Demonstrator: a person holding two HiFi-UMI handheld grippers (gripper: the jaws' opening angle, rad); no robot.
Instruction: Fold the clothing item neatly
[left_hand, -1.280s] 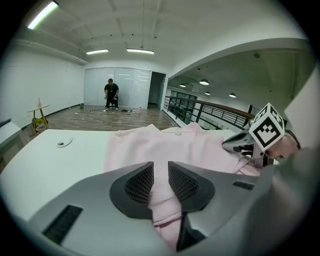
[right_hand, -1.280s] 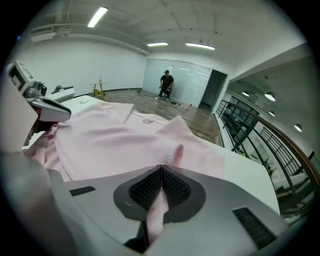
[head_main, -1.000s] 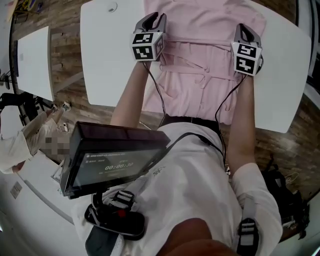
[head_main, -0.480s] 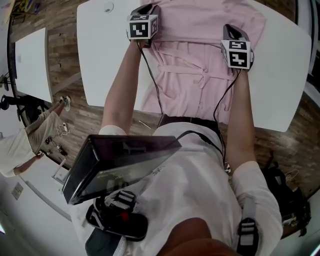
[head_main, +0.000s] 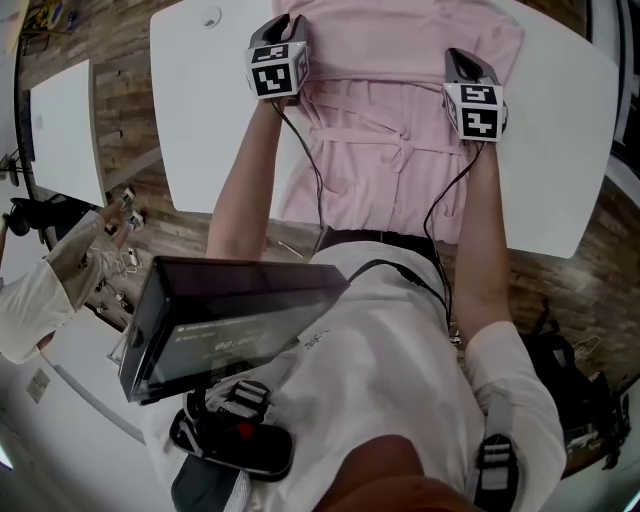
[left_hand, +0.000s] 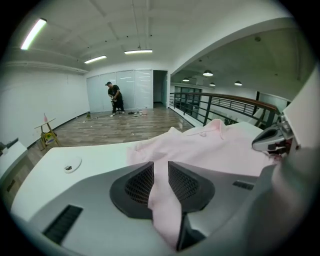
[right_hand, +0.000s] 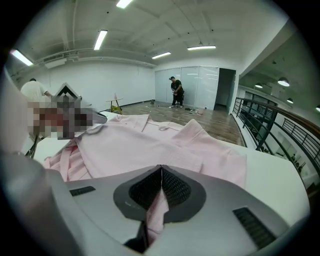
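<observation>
A pink garment (head_main: 400, 60) with a tied waist belt (head_main: 400, 152) lies spread on the white table (head_main: 210, 120), its lower end hanging over the near edge. My left gripper (head_main: 280, 28) is at the garment's left side, and in the left gripper view a thick fold of pink cloth (left_hand: 165, 210) is pinched between the pads of that gripper (left_hand: 160, 172). My right gripper (head_main: 460, 62) is at the garment's right side. The right gripper view shows this gripper (right_hand: 161, 182) closed tight, a strip of the pink garment (right_hand: 140, 145) trailing out below its pads.
A small round disc (head_main: 209, 17) sits in the tabletop left of the garment. A second white table (head_main: 65, 120) stands to the left over wooden floor. A bystander's sleeve (head_main: 40, 290) shows at lower left. A dark screen (head_main: 230, 310) hangs at my chest.
Both grippers have moved farther away across the table and a little to the left, still holding pink cloth. The bystander at the left has shifted.
</observation>
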